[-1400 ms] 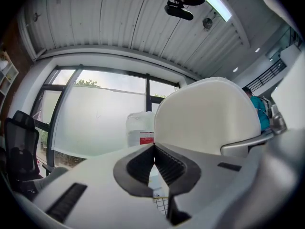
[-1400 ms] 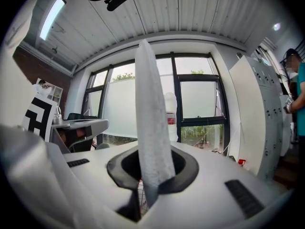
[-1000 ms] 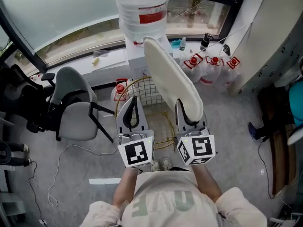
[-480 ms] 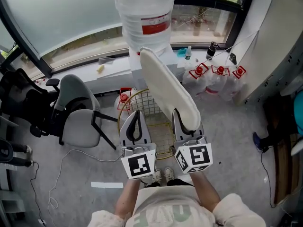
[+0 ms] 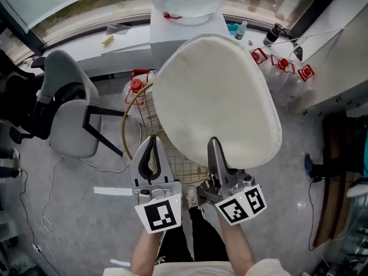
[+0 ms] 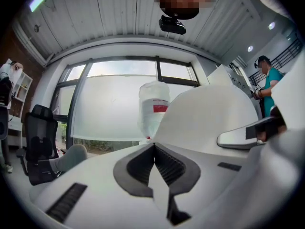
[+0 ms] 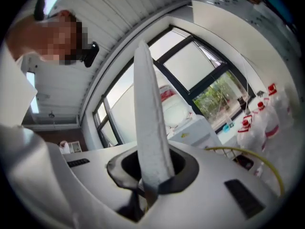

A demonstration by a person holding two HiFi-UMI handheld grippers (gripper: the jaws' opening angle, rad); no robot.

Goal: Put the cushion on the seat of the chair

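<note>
A round cream cushion [image 5: 215, 99] hangs nearly flat in the head view, its broad face turned up. My right gripper [image 5: 217, 154] is shut on its near edge; in the right gripper view the cushion [image 7: 150, 128] stands edge-on, pinched between the jaws. Below the cushion is the gold wire chair [image 5: 127, 125], mostly hidden by it. My left gripper [image 5: 152, 140] is beside the right one, to the left of the cushion, with its fingertips together and nothing in them. In the left gripper view the cushion [image 6: 209, 113] fills the right side.
A grey office chair [image 5: 69, 119] stands to the left of the wire chair. Behind it are a white water dispenser [image 5: 187, 16] with a big bottle on top and a window ledge. Several red-capped water jugs [image 5: 282, 68] sit at the right. The person's feet [image 5: 192, 197] are on grey floor.
The cushion has rolled from standing on edge to lying nearly flat, and both grippers have come down closer to the wire chair. The left gripper stays shut and empty.
</note>
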